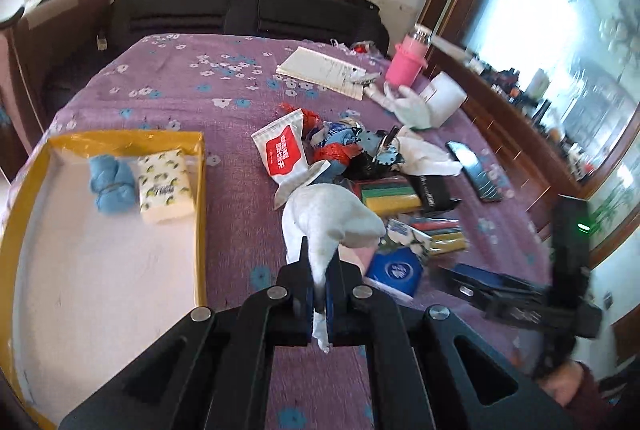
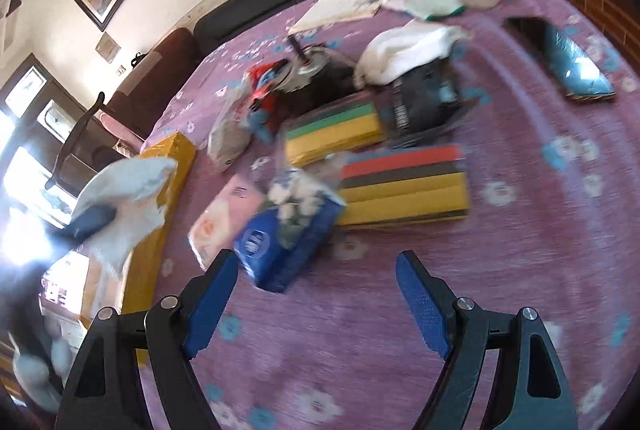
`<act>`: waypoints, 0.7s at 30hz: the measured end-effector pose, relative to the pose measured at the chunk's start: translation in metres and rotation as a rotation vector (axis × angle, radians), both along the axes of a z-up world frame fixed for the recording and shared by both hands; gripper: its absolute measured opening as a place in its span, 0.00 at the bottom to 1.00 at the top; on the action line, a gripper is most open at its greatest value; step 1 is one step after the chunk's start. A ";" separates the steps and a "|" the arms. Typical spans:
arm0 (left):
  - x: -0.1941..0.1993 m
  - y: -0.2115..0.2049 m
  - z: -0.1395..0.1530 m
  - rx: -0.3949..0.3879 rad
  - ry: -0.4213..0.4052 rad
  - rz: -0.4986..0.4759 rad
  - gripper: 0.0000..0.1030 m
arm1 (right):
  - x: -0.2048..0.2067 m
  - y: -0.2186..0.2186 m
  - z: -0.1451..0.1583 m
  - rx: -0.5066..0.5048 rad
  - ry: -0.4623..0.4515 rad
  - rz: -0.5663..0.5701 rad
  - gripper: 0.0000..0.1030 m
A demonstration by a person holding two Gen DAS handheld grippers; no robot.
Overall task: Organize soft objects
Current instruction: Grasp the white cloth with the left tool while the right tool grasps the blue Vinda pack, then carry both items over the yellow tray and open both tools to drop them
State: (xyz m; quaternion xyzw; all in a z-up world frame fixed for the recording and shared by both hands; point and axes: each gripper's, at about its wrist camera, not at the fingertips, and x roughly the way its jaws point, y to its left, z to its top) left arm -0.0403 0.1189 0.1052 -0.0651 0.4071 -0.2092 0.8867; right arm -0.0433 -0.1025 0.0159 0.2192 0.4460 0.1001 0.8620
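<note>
White sock (image 1: 328,218) pinched in the closed left gripper (image 1: 320,294), lifted above the purple cloth (image 1: 240,222) beside the yellow tray (image 1: 200,214). Right gripper (image 2: 316,294) gapes wide, empty, near a blue tissue pack (image 2: 280,242).

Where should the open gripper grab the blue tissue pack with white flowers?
Across the narrow sides of the blue tissue pack, coming from above. It lies tilted against the pink pack, just ahead of the open right gripper, so its near blue end looks freest.
</note>
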 end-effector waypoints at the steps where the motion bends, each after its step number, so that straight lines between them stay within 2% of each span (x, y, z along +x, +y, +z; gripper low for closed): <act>1: -0.003 0.005 0.000 -0.019 0.002 0.004 0.04 | 0.005 0.004 -0.001 0.020 0.009 0.000 0.82; 5: -0.015 0.020 0.001 -0.078 0.009 0.022 0.04 | 0.026 0.022 -0.010 0.085 0.065 -0.002 0.82; 8: -0.022 0.028 0.002 -0.092 0.004 0.035 0.04 | 0.035 0.033 -0.015 0.073 0.085 -0.021 0.82; 10: -0.024 0.034 0.002 -0.100 0.002 0.047 0.04 | 0.038 0.038 -0.014 0.039 0.081 -0.038 0.56; 11: -0.026 0.038 0.003 -0.108 0.002 0.053 0.04 | 0.039 0.038 -0.014 0.040 0.088 -0.035 0.35; 13: -0.030 0.048 0.005 -0.123 -0.001 0.067 0.04 | 0.036 0.033 -0.014 0.073 0.080 -0.031 0.33; 17: -0.035 0.073 0.012 -0.146 -0.007 0.098 0.04 | 0.021 0.028 -0.001 0.046 0.034 -0.014 0.27; 21: -0.037 0.101 0.015 -0.154 -0.012 0.151 0.04 | 0.012 0.028 0.014 0.044 -0.003 0.007 0.26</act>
